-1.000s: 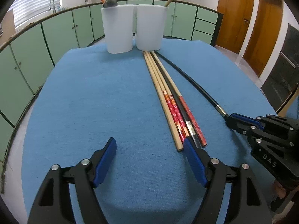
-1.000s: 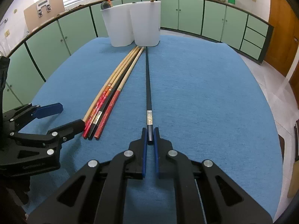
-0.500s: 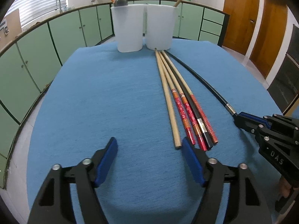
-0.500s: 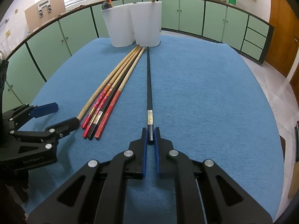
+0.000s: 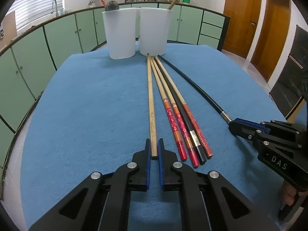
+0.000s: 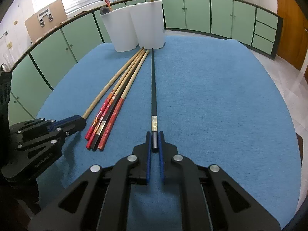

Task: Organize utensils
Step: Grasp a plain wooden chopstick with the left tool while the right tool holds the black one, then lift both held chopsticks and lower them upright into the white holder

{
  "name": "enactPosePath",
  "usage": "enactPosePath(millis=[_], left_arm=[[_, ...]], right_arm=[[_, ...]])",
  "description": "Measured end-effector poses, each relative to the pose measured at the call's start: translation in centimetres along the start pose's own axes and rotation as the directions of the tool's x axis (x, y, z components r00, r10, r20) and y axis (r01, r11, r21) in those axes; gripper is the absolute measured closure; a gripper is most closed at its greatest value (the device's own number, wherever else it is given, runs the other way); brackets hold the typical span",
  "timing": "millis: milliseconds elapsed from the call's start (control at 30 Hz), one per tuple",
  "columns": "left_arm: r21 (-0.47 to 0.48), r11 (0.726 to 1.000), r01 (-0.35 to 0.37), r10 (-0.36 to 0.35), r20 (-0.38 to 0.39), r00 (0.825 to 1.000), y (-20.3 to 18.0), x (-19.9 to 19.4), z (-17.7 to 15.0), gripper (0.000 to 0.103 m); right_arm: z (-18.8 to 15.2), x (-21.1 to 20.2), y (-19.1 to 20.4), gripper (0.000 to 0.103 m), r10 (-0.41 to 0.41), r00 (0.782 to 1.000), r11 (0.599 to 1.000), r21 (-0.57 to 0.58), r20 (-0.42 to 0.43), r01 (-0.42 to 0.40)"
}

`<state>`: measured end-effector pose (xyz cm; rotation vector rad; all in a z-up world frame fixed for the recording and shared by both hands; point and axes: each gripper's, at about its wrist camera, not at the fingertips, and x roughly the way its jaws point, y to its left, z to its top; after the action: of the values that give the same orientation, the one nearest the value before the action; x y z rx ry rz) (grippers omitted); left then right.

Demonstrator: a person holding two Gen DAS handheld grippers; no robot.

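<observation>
Left wrist view: the left hand-held gripper (image 5: 154,150) is clenched on the near end of a plain wooden chopstick (image 5: 150,96), which lies on the blue tabletop (image 5: 86,105) and runs straight ahead to the right-hand white cup (image 5: 155,32). Just to its right lie four more chopsticks (image 5: 179,115), three red-patterned and one black, side by side and close to the gripped one. Ahead and slightly left stands the left-hand white cup (image 5: 120,34), touching its twin; each already holds a utensil. In the right wrist view, the right hand-held gripper (image 6: 154,141) grasps the near end of a black chopstick (image 6: 153,88), well apart from the bundle to its left and pointing at the same cup. Both sticks are pinched only at their very ends, so a lift may let the long free end droop or swivel. A swinging tip could knock the neighbouring four or bump a cup.
</observation>
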<state>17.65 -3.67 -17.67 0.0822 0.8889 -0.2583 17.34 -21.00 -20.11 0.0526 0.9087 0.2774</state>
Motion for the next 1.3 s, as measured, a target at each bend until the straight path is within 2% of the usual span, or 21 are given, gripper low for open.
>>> enactPosePath(millis=[100,167,233,367,633,767,1000,1300], left_arm=[[0.005,1.0,-0.009,0.009,-0.005,1.0,-0.3,0.0,0.1,0.094],[0.008,1.0,-0.005,0.005,-0.006,1.0,-0.4,0.1,0.2,0.088],[0.019,1.0,-0.01,0.01,-0.004,1.0,-0.7,0.2,0.2,0.086],[0.009,1.0,0.001,-0.001,0.0,1.0,-0.4,0.2,0.3,0.096],[0.0,1.0,0.017,-0.017,0.02,1.0,0.1,-1.3,0.2,0.097],[0.009,1.0,0.013,-0.013,0.034,0.999,0.8,-3.0,0.8,0.097],[0.019,1.0,-0.001,-0.002,0.13,0.992,2.5,-7.3,3.1,0.097],[0.005,1.0,0.001,-0.002,0.256,0.967,3.7,-11.8,6.0,0.097]], right_arm=[[-0.1,0.0,-0.1,0.096,0.001,1.0,1.0,0.001,0.0,-0.001],[-0.1,-0.1,-0.1,0.096,-0.002,1.0,1.0,-0.001,0.001,0.002],[-0.2,-0.1,-0.1,0.096,0.0,1.0,1.0,0.0,0.001,0.0],[-0.1,0.0,-0.2,0.096,0.005,1.0,1.0,0.004,0.0,-0.005],[0.0,-0.4,-0.5,0.097,0.026,1.0,1.0,0.015,0.004,-0.026],[0.4,-1.6,-0.4,0.097,0.003,0.999,1.0,-0.031,0.034,-0.002],[3.0,-4.6,-0.6,0.097,0.006,0.993,0.999,-0.036,0.118,-0.002],[5.9,-7.6,-0.6,0.097,0.002,0.978,0.998,-0.061,0.21,0.011]])
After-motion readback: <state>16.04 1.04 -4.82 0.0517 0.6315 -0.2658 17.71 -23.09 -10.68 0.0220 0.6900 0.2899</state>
